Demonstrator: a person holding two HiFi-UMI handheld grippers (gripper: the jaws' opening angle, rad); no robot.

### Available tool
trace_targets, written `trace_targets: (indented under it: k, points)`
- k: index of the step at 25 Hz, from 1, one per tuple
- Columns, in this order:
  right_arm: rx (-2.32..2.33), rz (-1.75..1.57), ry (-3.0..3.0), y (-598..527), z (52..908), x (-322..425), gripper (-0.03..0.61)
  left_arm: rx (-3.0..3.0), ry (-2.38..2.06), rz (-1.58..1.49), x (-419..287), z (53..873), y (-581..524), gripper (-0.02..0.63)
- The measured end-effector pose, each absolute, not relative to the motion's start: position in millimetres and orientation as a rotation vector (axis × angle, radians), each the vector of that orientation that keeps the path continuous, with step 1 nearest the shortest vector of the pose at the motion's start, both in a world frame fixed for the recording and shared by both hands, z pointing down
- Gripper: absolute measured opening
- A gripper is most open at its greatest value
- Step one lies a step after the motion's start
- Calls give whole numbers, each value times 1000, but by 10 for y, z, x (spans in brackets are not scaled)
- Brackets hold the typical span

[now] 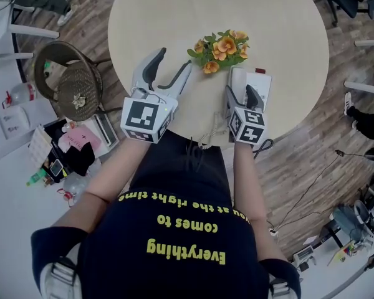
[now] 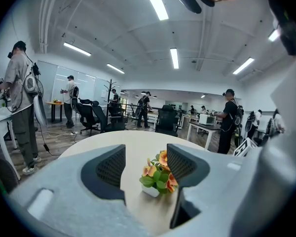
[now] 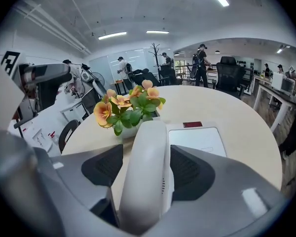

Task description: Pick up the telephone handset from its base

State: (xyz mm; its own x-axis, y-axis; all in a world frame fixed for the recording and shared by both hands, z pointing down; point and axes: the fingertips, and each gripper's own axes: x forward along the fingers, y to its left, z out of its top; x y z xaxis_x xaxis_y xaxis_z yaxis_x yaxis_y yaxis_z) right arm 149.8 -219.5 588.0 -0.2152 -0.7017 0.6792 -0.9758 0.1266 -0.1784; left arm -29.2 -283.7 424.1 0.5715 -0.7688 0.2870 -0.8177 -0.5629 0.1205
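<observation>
A white telephone handset [image 3: 149, 152] lies on its white base [image 3: 196, 140] at the near right of the round beige table [image 1: 174, 17]. My right gripper [image 3: 146, 171] straddles the handset, one dark pad on each side of it; a narrow gap still shows on the left side, so the jaws stand open around it. In the head view the right gripper [image 1: 242, 93] sits over the handset [image 1: 237, 80] and base [image 1: 262, 83]. My left gripper [image 1: 174, 59] hovers open and empty above the table's near edge, pointing toward the flower pot [image 2: 158, 174].
A small pot of orange flowers [image 1: 219, 47] stands just behind the phone. The coiled cord [image 1: 210, 132] hangs off the table's near edge. A wicker chair [image 1: 71, 80] and floor clutter sit at the left. Several people and office chairs are farther back.
</observation>
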Motion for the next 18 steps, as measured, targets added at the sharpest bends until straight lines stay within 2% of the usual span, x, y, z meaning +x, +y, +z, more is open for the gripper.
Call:
trace_targets:
  k: [18]
  points:
    - [1619,836,-1926,-2148,6000,1496,250,2570,-1301,323,-328,4269,-2851,259]
